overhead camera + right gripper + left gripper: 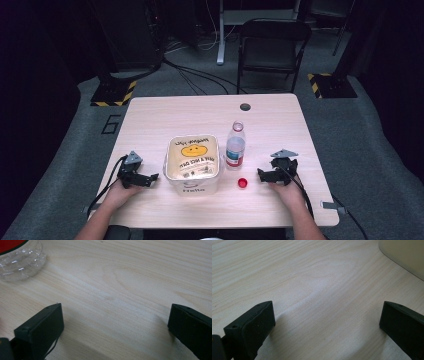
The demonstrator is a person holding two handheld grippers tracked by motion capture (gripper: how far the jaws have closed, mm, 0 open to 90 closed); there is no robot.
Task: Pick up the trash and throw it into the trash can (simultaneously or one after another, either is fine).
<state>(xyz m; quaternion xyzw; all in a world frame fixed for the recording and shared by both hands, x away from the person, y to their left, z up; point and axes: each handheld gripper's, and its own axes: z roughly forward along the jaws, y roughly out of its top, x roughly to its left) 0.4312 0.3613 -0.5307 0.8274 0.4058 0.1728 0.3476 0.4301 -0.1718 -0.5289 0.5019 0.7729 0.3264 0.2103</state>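
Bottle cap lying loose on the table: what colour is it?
Red. The bottle cap shows best in the high view, lying beside the open bottle.

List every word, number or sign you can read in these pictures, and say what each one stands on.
"6": dark outlined numeral on the grey floor, left of the table.
Yellow smiley face on the cream plastic bag lining the white square bin: its lettering appears upside down, too blurred to read.
Clear plastic water bottle's red-and-white label: too small to read.
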